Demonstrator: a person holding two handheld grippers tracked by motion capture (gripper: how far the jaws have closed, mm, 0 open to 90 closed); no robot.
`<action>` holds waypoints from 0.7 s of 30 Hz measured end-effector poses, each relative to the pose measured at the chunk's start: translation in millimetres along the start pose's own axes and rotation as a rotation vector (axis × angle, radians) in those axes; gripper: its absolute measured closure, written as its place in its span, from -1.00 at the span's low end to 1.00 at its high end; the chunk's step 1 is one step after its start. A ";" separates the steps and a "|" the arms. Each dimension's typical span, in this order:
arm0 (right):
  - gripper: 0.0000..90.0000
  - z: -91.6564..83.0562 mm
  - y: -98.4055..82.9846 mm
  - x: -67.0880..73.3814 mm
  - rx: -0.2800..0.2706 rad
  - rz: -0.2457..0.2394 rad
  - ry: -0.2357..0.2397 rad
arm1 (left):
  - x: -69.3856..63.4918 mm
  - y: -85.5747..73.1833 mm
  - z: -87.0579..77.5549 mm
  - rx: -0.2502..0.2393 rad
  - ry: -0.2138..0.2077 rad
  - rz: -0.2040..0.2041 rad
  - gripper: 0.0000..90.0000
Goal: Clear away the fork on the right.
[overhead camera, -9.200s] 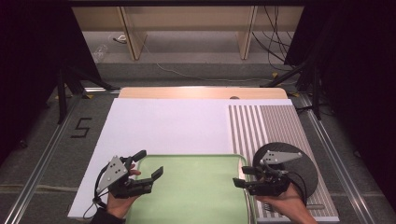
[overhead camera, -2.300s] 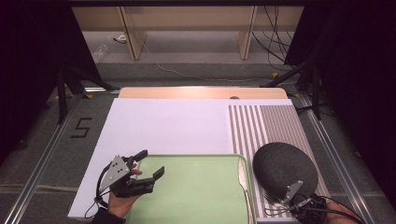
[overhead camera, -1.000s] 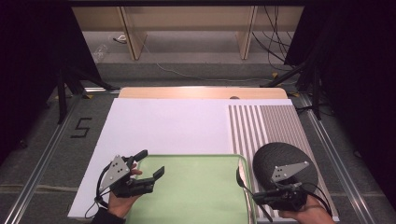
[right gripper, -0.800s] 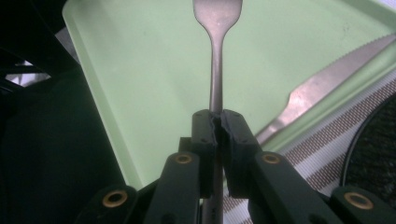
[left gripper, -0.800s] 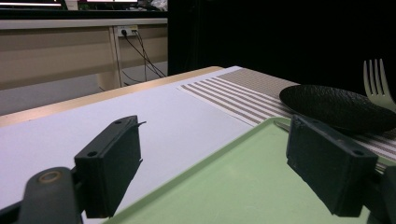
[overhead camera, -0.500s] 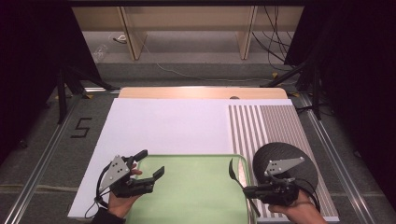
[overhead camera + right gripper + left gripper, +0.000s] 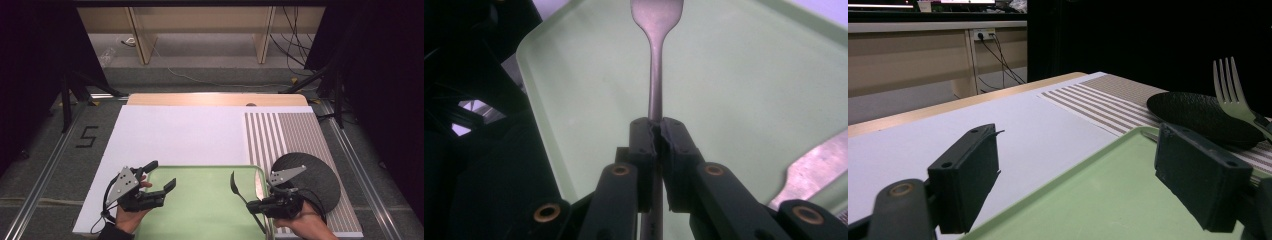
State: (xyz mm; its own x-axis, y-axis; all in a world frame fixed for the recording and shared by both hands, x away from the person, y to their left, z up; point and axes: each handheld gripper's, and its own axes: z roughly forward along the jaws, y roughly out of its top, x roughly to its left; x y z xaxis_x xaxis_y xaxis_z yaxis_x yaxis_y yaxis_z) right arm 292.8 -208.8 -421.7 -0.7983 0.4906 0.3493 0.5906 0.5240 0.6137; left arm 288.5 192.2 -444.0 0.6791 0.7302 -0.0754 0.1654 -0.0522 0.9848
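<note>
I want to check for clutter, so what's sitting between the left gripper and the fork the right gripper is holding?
Nothing: in the high view, bare green tray floor separates the left gripper from the fork.

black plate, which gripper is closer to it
Right. The right gripper, shut on a fork, sits just beside the black plate; the left gripper is across the green tray.

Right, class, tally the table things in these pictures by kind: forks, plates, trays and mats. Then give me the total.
fork: 1
plate: 1
tray: 1
striped mat: 1
Total: 4
</note>
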 end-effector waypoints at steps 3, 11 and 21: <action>0.88 5.6 2.3 1.7 0.014 0.001 -0.002 | 0.0 -0.1 0.0 0.001 0.000 0.001 -0.61; 0.88 20.0 7.4 4.8 0.063 -0.004 -0.012 | 0.1 0.1 -0.3 0.000 -0.001 0.000 -0.61; 0.88 34.5 8.9 8.0 0.129 0.014 -0.034 | 0.0 0.1 -0.2 0.000 -0.002 0.001 -0.61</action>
State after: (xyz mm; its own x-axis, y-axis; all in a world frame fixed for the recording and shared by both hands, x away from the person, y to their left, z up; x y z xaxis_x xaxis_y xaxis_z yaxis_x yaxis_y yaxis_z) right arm 295.8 -176.2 -437.8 -0.7867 0.5207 0.3317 0.6137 0.6010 0.5120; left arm 288.3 192.3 -443.9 0.6806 0.7288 -0.0746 0.1649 -0.0532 0.9849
